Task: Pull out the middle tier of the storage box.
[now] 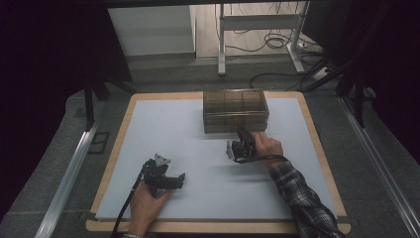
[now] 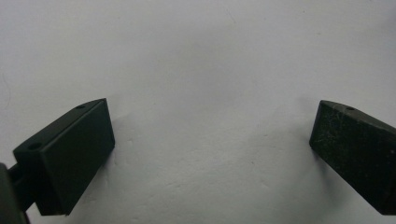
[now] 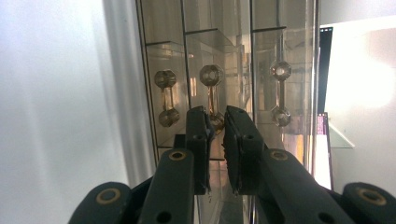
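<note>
A smoky see-through drawer box (image 1: 235,106) stands at the far middle of the white mat (image 1: 198,148). In the right gripper view its front (image 3: 233,46) is turned sideways and carries three dumbbell-shaped handles. My right gripper (image 3: 217,126) is shut on the middle handle (image 3: 211,81), whose lower knob sits between the jaws. The high view has that gripper (image 1: 244,133) right against the box front, with a hand in a plaid sleeve holding it. My left gripper (image 1: 179,179) lies low over the mat at the near left. Its jaws (image 2: 212,119) stand wide open with bare mat between them.
The mat lies on a wooden board (image 1: 116,148) whose rim shows all round. Metal rails (image 1: 67,183) run along both sides of the table. Behind the table stand a white desk frame (image 1: 222,44) and loose cables (image 1: 277,39) on the floor.
</note>
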Demonstrator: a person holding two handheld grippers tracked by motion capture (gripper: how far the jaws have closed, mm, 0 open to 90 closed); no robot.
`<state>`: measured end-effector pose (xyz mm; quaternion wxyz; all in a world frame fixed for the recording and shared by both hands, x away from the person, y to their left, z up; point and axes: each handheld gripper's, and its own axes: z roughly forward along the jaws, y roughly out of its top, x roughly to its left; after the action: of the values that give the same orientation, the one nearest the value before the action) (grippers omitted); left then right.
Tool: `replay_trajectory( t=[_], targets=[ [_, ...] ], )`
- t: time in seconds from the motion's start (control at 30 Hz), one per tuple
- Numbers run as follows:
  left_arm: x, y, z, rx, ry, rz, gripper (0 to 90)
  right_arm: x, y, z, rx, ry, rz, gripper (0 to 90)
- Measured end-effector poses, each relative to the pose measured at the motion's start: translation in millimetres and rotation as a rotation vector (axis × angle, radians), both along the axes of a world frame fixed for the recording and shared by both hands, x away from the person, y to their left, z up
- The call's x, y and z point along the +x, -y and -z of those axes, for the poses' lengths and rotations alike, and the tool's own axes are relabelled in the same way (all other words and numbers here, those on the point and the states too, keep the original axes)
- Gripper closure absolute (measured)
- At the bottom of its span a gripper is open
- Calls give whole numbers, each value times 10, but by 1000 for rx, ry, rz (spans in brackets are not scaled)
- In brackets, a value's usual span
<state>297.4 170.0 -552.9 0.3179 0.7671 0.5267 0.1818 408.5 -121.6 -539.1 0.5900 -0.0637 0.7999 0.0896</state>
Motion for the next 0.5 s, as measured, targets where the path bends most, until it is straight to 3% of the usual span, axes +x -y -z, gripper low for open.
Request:
replay_trajectory(
  t=[0.2, 0.5],
  targets=[
    [0, 0, 0, 0, 0, 0, 0, -87, 22, 3, 22, -4, -3, 798],
    [0, 0, -1, 2, -1, 0, 0, -190, 41, 0, 15, -2, -24, 797]
  ],
)
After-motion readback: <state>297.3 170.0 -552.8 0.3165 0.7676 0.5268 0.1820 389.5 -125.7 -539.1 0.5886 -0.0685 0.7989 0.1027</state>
